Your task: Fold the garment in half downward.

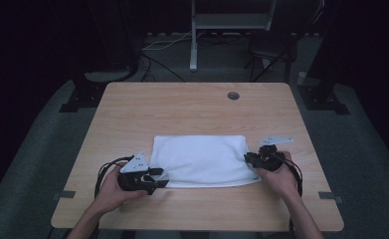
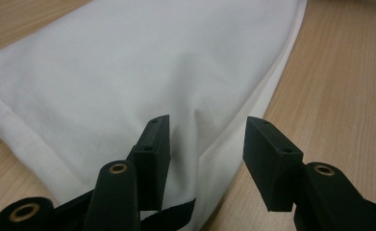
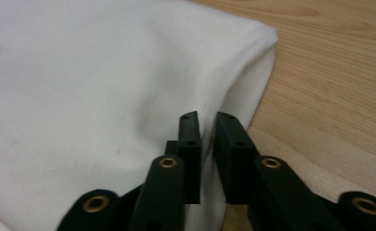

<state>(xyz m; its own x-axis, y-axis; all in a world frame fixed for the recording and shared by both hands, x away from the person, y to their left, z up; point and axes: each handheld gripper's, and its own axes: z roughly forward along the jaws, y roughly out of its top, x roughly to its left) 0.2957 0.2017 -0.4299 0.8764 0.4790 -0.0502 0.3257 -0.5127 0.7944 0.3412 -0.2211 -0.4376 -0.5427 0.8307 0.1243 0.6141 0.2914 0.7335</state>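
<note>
Two grippers sit at the near edge of a folded white cloth (image 1: 199, 159), which lies flat in the lower middle of the high view on a wooden table (image 1: 192, 107). At lower left, the left gripper (image 1: 158, 178) has its jaws spread, straddling the cloth's near corner without pressing it; in the left gripper view one jaw rests over the fabric and the other over bare wood, with the layered hem (image 2: 233, 144) between them. At lower right, the right gripper (image 1: 250, 160) has its jaws almost pressed together at the cloth's side edge, and whether they pinch a layer I cannot tell. Judging by the soft rounded fold and faint creases, the cloth is light, limp and several layers thick: it should sag and slide apart if lifted by one point. Best hold seems the two near corners, catching all layers at once. Farther off, toward the top, a cable hole (image 1: 233, 95) marks the table.
</note>
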